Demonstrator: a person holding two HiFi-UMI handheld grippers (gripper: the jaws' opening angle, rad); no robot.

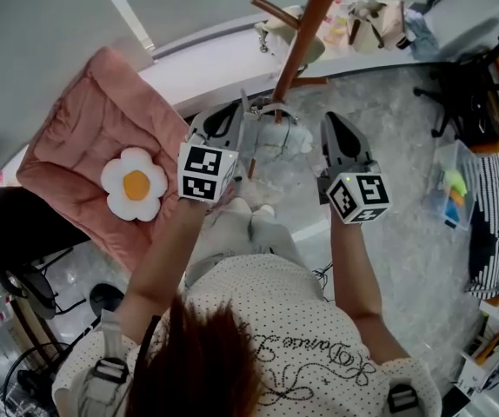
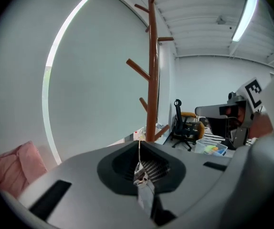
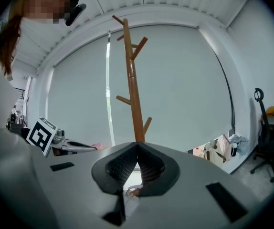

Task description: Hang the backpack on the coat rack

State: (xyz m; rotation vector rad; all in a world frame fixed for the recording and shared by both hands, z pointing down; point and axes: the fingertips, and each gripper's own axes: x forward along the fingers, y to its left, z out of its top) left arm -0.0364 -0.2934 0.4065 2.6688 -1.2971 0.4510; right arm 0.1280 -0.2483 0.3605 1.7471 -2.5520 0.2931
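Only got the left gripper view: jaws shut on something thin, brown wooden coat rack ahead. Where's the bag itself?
Observer: Head view shows the pale see-through backpack hanging between the left gripper and right gripper, right by the pole of the brown wooden coat rack.
Operator: Right jaws shut too?
Observer: Yes. The right gripper view shows them together, with a thin bit of the bag pinched low between them.
Operator: Pink thing at my left edge?
Observer: That's a pink quilted cushion. Head view shows a white flower-shaped plush with a yellow centre lying on it.
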